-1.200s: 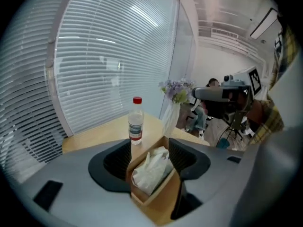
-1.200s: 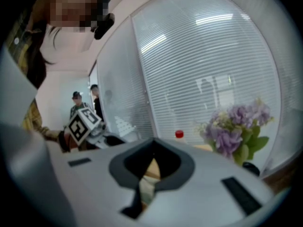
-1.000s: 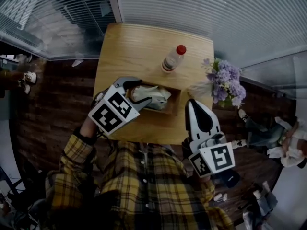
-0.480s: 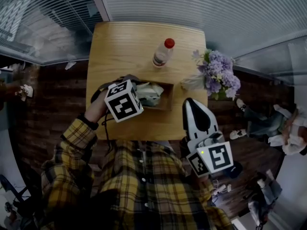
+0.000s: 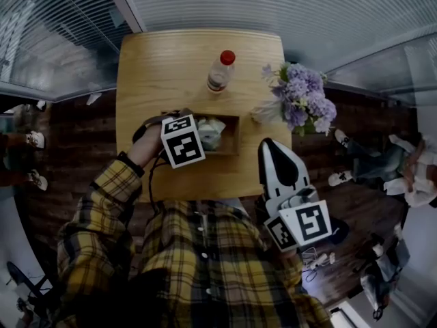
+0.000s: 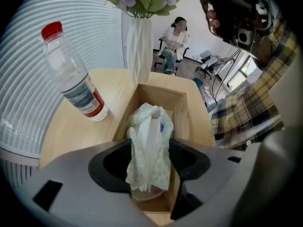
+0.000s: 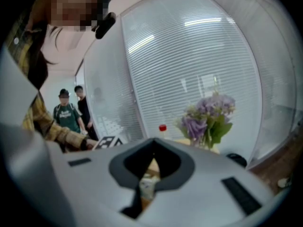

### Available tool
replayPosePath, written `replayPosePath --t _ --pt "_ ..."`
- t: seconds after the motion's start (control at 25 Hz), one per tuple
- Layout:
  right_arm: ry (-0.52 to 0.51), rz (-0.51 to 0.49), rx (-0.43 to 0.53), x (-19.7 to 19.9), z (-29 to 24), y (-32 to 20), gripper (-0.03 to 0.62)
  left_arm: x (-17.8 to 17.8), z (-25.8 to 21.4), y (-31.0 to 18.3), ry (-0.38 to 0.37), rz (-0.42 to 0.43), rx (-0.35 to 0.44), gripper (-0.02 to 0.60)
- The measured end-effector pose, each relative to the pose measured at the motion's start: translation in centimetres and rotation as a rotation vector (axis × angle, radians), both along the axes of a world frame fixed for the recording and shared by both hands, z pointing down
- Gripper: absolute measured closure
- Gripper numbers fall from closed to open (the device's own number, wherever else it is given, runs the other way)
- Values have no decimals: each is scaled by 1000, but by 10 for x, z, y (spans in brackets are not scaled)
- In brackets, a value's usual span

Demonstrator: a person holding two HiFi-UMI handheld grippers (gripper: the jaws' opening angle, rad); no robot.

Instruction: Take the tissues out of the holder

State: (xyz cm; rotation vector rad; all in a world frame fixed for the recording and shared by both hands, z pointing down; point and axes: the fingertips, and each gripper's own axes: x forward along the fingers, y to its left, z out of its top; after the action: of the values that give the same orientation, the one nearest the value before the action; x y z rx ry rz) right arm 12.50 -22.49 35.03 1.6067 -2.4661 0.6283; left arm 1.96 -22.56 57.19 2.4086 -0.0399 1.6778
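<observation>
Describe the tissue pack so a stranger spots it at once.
On the wooden table, find the open wooden holder next to the red-capped bottle. The tissue pack stands inside it, between the jaws of the left gripper: the only soft, crinkly white thing there.

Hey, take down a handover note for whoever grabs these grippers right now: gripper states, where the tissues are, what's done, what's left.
Left gripper: shut on the tissue pack, which sits in the wooden holder on the table.
Right gripper: shut, empty, held off the table's near edge.
Done: pack gripped.
Left: lift the pack clear of the holder, probably straight up.
</observation>
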Motion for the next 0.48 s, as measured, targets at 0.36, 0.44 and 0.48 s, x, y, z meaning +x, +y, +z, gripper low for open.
replayPosePath --t 0.36,0.44,0.48 --pt "-4 1 -12 1 5 0 582 -2 32 0 -37 -25 -17 349" --pt "-4 -5 -11 -1 5 0 582 -1 35 0 -43 -23 -26 357" --pt "-3 -9 -12 -2 5 -1 582 -1 36 0 -49 -18 -26 363"
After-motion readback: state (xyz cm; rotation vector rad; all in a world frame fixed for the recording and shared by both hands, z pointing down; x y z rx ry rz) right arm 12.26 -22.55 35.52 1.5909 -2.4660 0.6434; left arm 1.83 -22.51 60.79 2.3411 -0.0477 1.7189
